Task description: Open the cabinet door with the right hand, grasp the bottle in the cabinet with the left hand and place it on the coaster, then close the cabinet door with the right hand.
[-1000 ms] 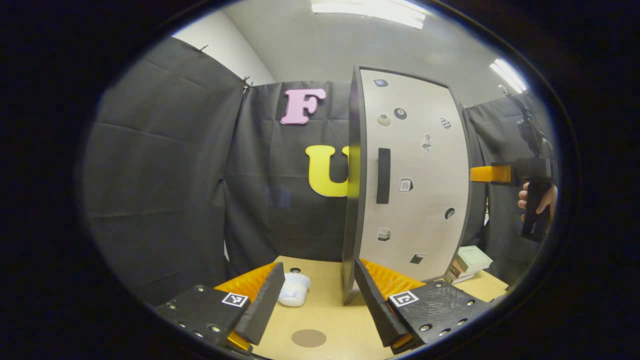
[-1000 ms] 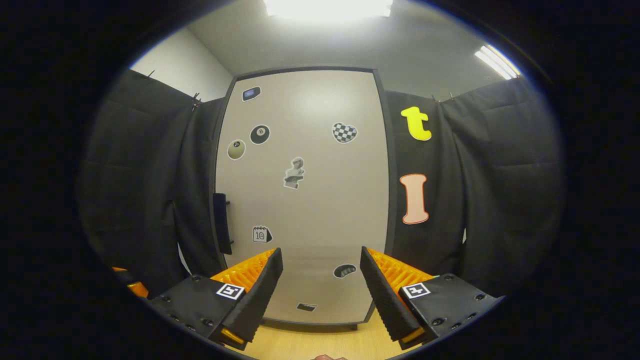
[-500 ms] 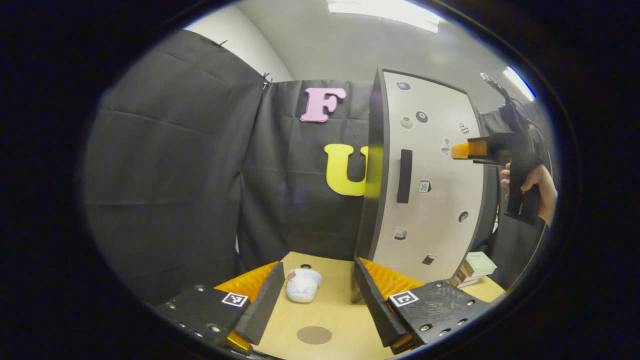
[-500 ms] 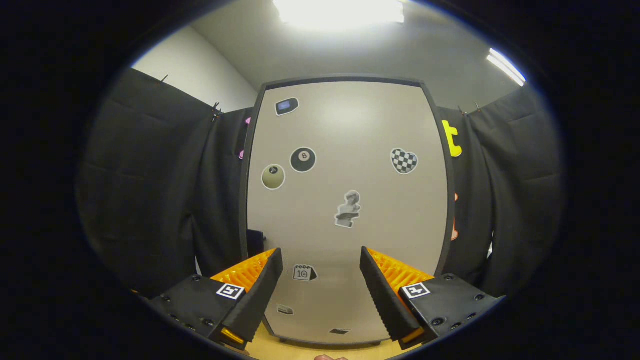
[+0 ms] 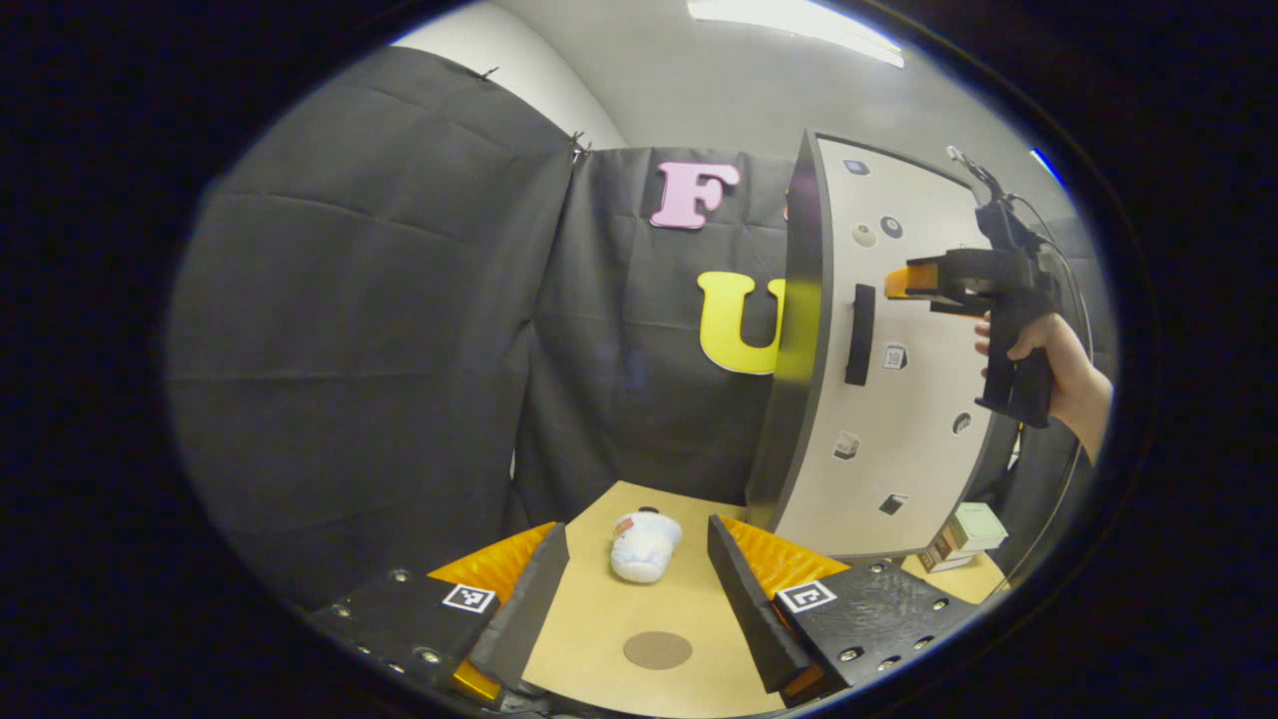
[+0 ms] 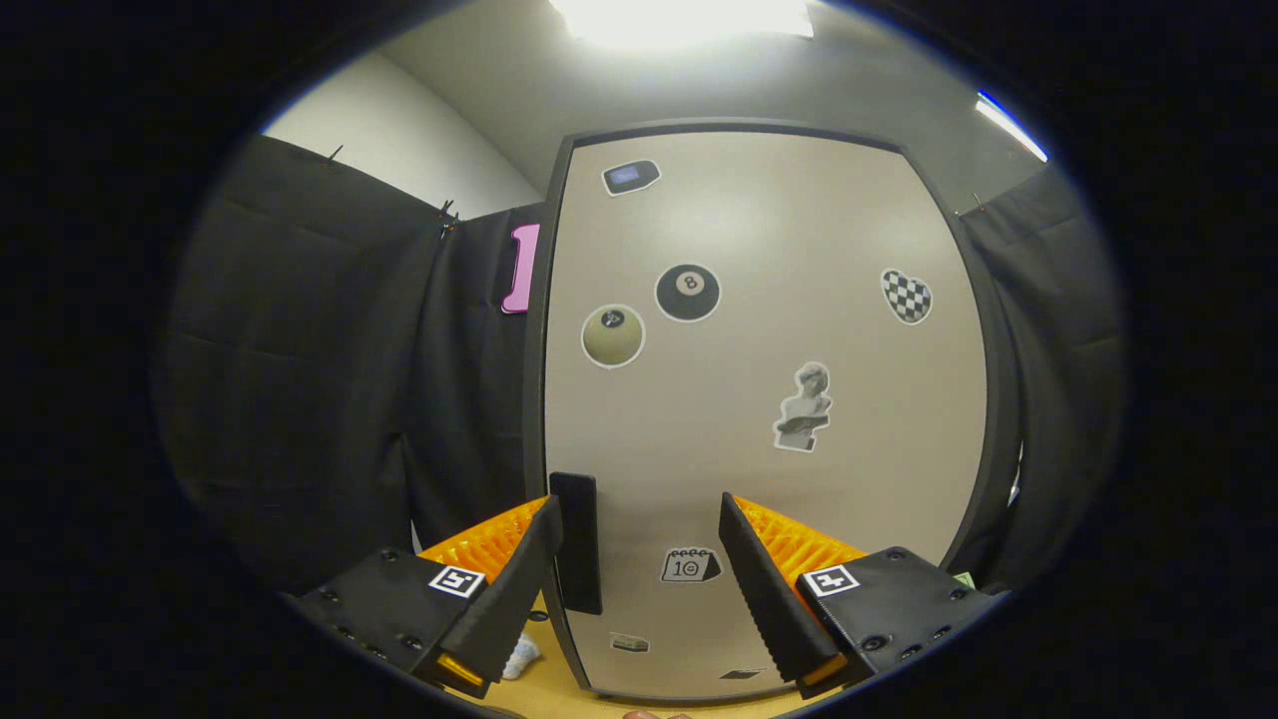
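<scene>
right gripper (image 6: 639,579) spread open just before the closed cabinet door (image 6: 759,399), handle (image 6: 577,544) seemingly untouched; left gripper (image 5: 629,599) open, empty, above the coaster (image 5: 657,650).

cabinet door (image 6: 759,399) | black ball sticker (image 6: 687,293): "8" | calendar sticker (image 6: 690,565): "10"

Black cloth walls (image 5: 359,340), grey ceiling (image 5: 719,90), strip light (image 6: 679,15)
</scene>
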A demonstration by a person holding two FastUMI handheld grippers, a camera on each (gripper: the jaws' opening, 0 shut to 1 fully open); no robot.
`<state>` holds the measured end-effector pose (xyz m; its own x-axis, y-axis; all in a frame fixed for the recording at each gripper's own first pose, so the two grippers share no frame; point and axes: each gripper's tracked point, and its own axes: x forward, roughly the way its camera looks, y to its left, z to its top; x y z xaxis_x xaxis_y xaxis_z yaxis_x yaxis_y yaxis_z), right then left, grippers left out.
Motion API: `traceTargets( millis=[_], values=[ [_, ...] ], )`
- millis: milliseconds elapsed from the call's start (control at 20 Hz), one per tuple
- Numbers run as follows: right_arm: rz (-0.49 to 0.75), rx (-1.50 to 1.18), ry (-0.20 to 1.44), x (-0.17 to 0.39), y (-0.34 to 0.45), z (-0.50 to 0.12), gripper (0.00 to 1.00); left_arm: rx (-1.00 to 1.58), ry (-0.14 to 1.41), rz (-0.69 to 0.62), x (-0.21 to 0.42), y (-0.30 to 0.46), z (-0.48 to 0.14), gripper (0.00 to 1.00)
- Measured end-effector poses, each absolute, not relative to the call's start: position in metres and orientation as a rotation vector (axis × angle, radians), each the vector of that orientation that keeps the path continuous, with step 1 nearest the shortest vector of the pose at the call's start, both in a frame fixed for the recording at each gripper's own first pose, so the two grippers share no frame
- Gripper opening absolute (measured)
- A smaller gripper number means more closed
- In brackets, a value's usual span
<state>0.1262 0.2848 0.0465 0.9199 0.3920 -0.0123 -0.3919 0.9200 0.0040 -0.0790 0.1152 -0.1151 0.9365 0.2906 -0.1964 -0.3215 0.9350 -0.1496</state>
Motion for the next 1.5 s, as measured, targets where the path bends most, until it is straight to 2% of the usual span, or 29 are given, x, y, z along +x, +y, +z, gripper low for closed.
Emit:
traceTargets(
  millis=[50, 100, 150, 500, 550, 600, 850, 900, 1050, 1100, 1150, 1200, 1300, 1350, 1400, 1500],
  values=[
    [0.405, 0.004, 0.026, 0.129, 0.289, 0.041, 1.00, -0.190, 0.176, 0.323, -0.081, 0.118, -0.118, 0.85],
    [0.410, 0.012, 0.035, 0.132, 0.294, 0.037, 0.96, -0.195, 0.182, 0.327, -0.082, 0.119, -0.121, 0.85],
    [0.410, 0.021, 0.036, 0.134, 0.297, 0.034, 1.00, -0.194, 0.189, 0.331, -0.083, 0.122, -0.122, 0.85],
    [0.402, 0.000, 0.048, 0.149, 0.310, 0.023, 1.00, -0.154, 0.207, 0.354, -0.083, 0.126, -0.123, 0.87],
    [0.398, -0.003, 0.051, 0.151, 0.313, 0.021, 0.96, -0.158, 0.213, 0.353, -0.083, 0.125, -0.123, 0.87],
    [0.391, -0.009, 0.060, 0.154, 0.315, 0.019, 0.99, -0.161, 0.219, 0.351, -0.083, 0.125, -0.124, 0.85],
    [0.363, -0.007, 0.094, 0.163, 0.324, 0.009, 0.98, -0.144, 0.236, 0.341, -0.083, 0.125, -0.125, 0.85],
    [0.361, -0.007, 0.091, 0.164, 0.327, 0.009, 0.84, -0.143, 0.238, 0.340, -0.084, 0.124, -0.126, 0.85],
    [0.370, -0.018, 0.113, 0.164, 0.338, 0.005, 0.69, -0.147, 0.243, 0.332, -0.084, 0.123, -0.125, 0.86],
    [0.367, -0.017, 0.125, 0.163, 0.341, 0.004, 0.49, -0.148, 0.243, 0.329, -0.084, 0.123, -0.126, 0.87],
    [0.349, -0.017, 0.134, 0.163, 0.340, 0.003, 0.42, -0.147, 0.244, 0.327, -0.084, 0.122, -0.125, 0.87],
    [0.337, -0.008, 0.145, 0.162, 0.339, 0.003, 0.38, -0.146, 0.244, 0.325, -0.084, 0.122, -0.126, 0.87],
    [0.330, 0.010, 0.154, 0.162, 0.340, 0.002, 0.38, -0.135, 0.254, 0.327, -0.084, 0.123, -0.127, 0.87],
    [0.338, 0.008, 0.148, 0.163, 0.341, 0.002, 0.32, -0.127, 0.254, 0.329, -0.084, 0.123, -0.127, 0.87],
    [0.346, 0.000, 0.150, 0.162, 0.340, 0.003, 0.33, -0.121, 0.255, 0.333, -0.084, 0.123, -0.126, 0.86],
    [0.374, 0.006, 0.155, 0.161, 0.341, 0.002, 0.24, -0.122, 0.259, 0.335, -0.083, 0.123, -0.127, 0.86]
  ],
)
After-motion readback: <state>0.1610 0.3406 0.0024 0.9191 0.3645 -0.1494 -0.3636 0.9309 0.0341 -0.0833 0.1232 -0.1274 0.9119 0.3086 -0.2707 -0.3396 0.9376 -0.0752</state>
